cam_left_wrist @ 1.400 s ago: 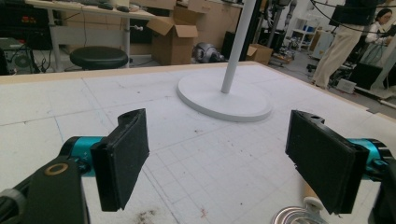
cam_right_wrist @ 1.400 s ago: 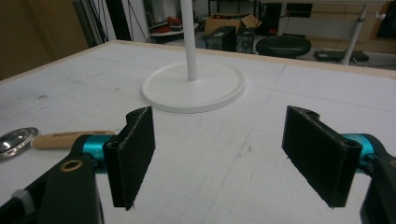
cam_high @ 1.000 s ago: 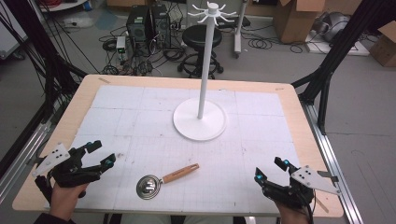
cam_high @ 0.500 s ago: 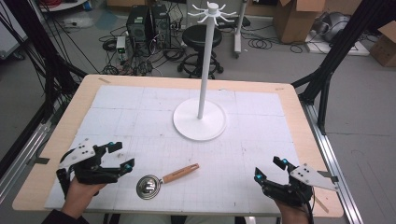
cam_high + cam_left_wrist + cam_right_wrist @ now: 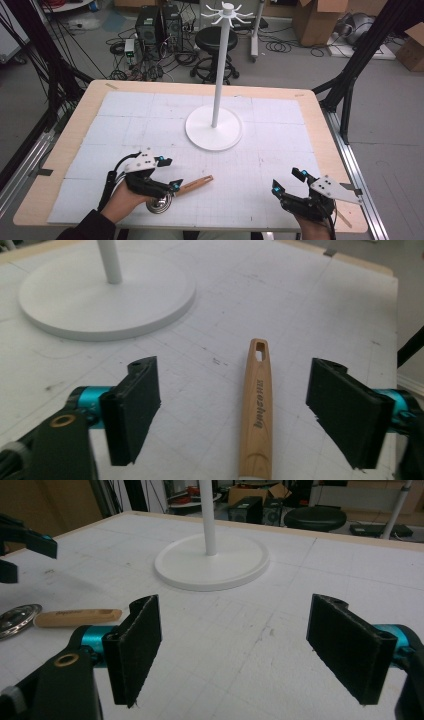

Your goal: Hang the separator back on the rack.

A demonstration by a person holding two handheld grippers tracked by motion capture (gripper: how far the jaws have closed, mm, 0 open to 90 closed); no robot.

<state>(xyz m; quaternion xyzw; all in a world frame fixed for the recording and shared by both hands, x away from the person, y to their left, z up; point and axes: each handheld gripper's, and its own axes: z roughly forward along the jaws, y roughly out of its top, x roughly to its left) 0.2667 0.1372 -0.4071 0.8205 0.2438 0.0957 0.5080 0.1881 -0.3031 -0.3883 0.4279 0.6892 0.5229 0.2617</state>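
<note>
A utensil with a light wooden handle and a round metal bowl lies flat near the table's front edge. My left gripper hangs just over it, partly covering the bowl. In the left gripper view the handle runs between the two jaws of the left gripper; a gap shows on both sides. Those jaws have just been closing a little but still stand wide. My right gripper rests open at the front right with nothing between its jaws; its own view shows the handle far off to its left.
A white hook stand with a round base and a tall pole stands at the middle of the white mat. Behind the table are a black stool, computer cases and cables. Black frame struts flank both sides.
My left gripper has travelled right along the front of the table and now sits over the utensil, jaws astride its handle. The right gripper has stayed where it was.
</note>
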